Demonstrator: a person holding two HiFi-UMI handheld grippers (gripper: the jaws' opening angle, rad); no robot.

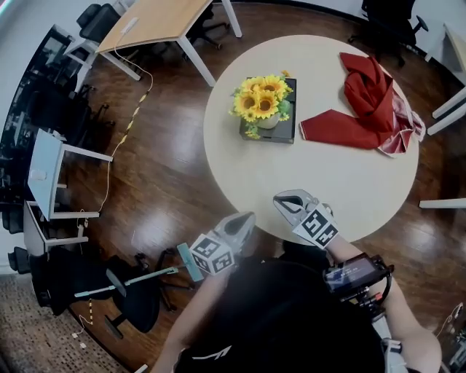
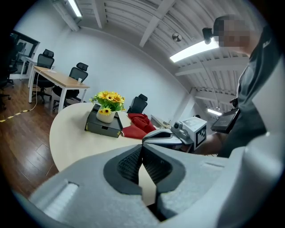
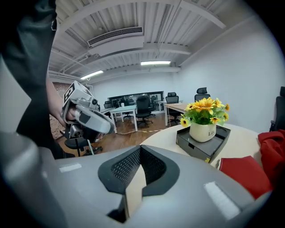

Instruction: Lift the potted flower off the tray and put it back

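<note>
The potted flower (image 1: 263, 102), yellow sunflowers in a white pot, stands in a dark square tray (image 1: 285, 130) on the far part of the round beige table (image 1: 247, 175). In the left gripper view the potted flower (image 2: 107, 107) sits on the tray (image 2: 103, 125) ahead and to the left. The right gripper view has the potted flower (image 3: 203, 120) to the right. My left gripper (image 1: 248, 217) is off the table's near edge, over the floor. My right gripper (image 1: 279, 198) is just over the near edge. Both jaw pairs are closed, nothing between them, well short of the tray.
A crumpled red cloth (image 1: 368, 102) lies on the table to the right of the tray. A wooden desk (image 1: 153, 22) and office chairs (image 1: 98, 22) stand beyond on the left, and a cable (image 1: 131, 120) runs across the dark wood floor. A black chair (image 1: 131, 291) is close at my left.
</note>
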